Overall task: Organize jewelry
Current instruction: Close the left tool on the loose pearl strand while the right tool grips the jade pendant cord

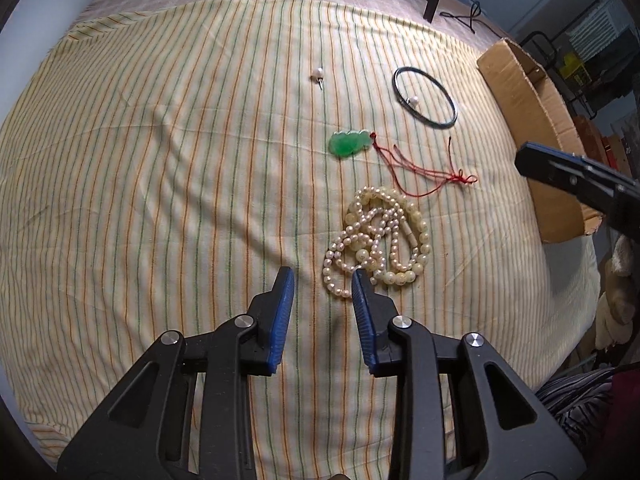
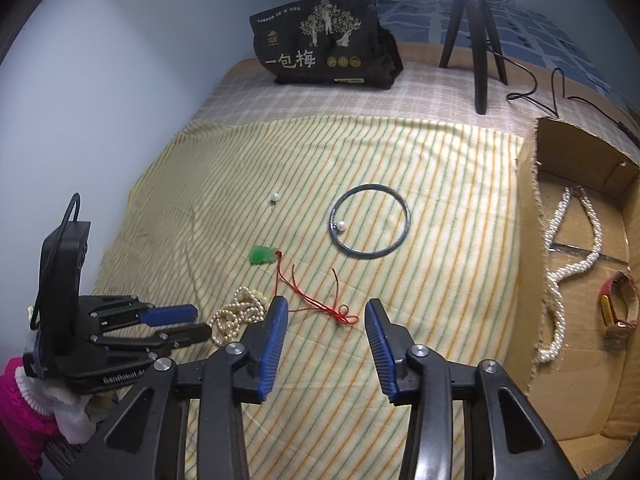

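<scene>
**Our right jaws over the red cord**

We see our right gripper [image 2: 326, 308] with jaws apart, gripping nothing; the red cord [image 2: 320, 304] and its knot lie on the striped cloth [image 2: 440, 184] between the tips. Beyond them lies the dark bangle [image 2: 404, 204], left the pearl beads [image 2: 236, 312], right the cardboard box [image 2: 528, 184].

1. Both grippers: black angular plastic frames, ribbed blue finger pads [image 1: 362, 304], shiny silver pivot screws [image 1: 401, 322].
2. Left gripper [image 2: 196, 322]: white "GenRobot.AI" lettering, black cable loop [image 2: 66, 216] on top.
3. Hot-pink knit sleeve [image 2: 18, 412], white glove cuff [image 2: 74, 420].
</scene>
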